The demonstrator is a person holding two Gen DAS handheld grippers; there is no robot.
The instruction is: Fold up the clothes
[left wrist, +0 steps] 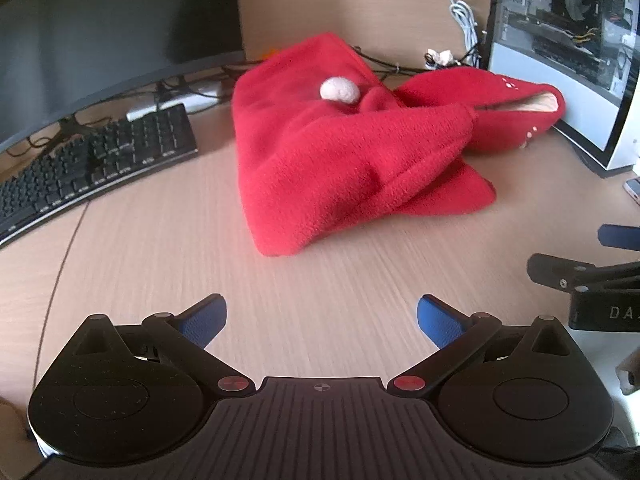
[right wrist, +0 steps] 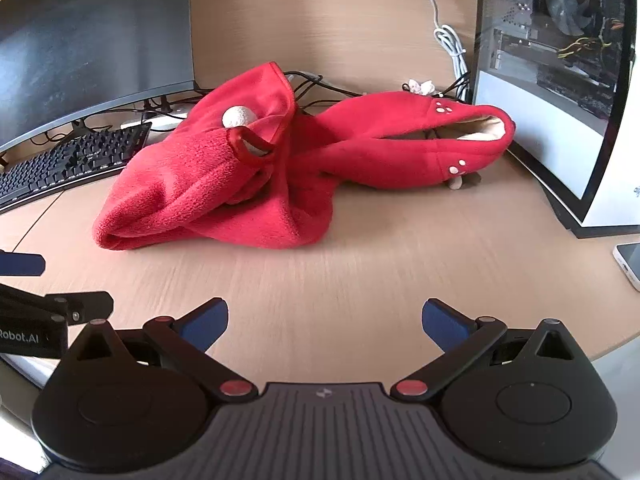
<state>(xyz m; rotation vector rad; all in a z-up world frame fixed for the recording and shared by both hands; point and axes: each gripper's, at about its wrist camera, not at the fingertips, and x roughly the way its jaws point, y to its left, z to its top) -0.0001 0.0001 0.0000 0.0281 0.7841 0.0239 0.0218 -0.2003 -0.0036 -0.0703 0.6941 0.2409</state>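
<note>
A red fleece garment (left wrist: 340,152) lies crumpled on the wooden desk, with a white pompom (left wrist: 339,89) on top and a hood with cream lining at the right. It also shows in the right wrist view (right wrist: 248,176). My left gripper (left wrist: 322,320) is open and empty, hovering above the desk in front of the garment. My right gripper (right wrist: 325,322) is open and empty too, short of the garment. Each gripper shows at the edge of the other's view: the right one (left wrist: 592,264) and the left one (right wrist: 44,284).
A black keyboard (left wrist: 92,168) and a dark monitor (left wrist: 100,28) stand at the left. An open PC case (right wrist: 560,80) stands at the right, with white cables (right wrist: 452,48) behind. A white phone (right wrist: 630,264) lies at the right desk edge.
</note>
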